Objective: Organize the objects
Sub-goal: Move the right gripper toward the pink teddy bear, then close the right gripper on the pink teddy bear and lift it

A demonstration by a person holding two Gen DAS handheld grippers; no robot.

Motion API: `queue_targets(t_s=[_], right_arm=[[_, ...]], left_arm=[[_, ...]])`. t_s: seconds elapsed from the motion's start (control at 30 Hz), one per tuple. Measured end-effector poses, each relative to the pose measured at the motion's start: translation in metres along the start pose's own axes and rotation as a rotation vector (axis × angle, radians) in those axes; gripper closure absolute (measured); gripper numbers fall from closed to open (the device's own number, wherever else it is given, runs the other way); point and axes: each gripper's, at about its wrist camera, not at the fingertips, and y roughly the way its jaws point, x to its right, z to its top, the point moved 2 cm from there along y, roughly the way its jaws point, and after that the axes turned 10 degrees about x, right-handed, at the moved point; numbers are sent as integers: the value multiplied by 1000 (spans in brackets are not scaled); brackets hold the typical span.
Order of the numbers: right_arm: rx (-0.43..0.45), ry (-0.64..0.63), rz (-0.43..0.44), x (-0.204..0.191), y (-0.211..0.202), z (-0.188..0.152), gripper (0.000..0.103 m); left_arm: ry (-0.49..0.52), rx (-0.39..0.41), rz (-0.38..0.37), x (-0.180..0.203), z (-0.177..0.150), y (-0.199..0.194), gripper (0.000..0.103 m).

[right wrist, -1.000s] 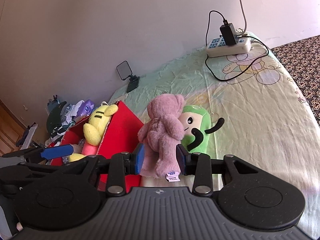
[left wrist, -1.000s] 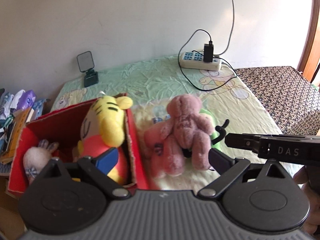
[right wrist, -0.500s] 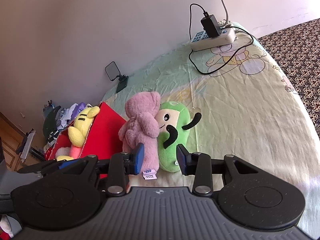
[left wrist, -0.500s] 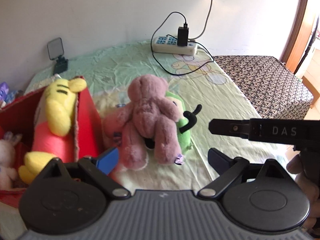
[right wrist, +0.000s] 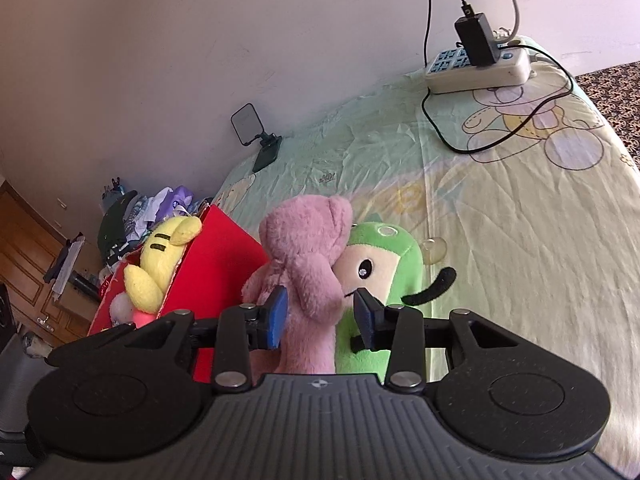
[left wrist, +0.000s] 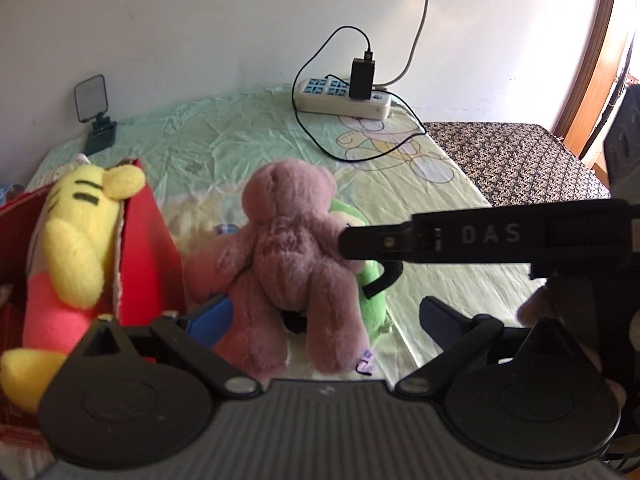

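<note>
A pink teddy bear (left wrist: 292, 264) sits on the bed with its back to the left wrist view, leaning on a green plush (right wrist: 384, 264). My left gripper (left wrist: 324, 316) is open, its fingers on either side of the bear's legs. My right gripper (right wrist: 322, 314) reaches in from the right (left wrist: 376, 242); its blue pads (right wrist: 276, 314) stand on either side of the bear's arm, a small gap on the right. A red box (left wrist: 148, 248) to the left holds a yellow tiger plush (left wrist: 76, 240); both show in the right wrist view too: the box (right wrist: 216, 252) and the tiger (right wrist: 160, 256).
A white power strip (left wrist: 344, 98) with a black charger and cables lies at the back of the bed. A small black clip light (left wrist: 96, 116) stands by the wall. A patterned dark mattress (left wrist: 520, 160) is to the right. Clutter (right wrist: 136, 216) lies beyond the box.
Both grippers have moved closer to the pink bear. My right gripper's pads now straddle the bear's arm, where before they were in front of both plushes.
</note>
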Motion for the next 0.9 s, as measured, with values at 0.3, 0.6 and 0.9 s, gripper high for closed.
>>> queue_targets(t_s=[0.3,0.6,0.9], right_arm=[[-73,15,107,1,34,1,61],[-82,118,209,20,31,6,82],[-46,104,199,34,-8,8,83]], left_arm=[[45,5,95,-10,8,29,0],[55,-5,87,-13,12,34,1],[62,-47,-87,25,-2,26,11]])
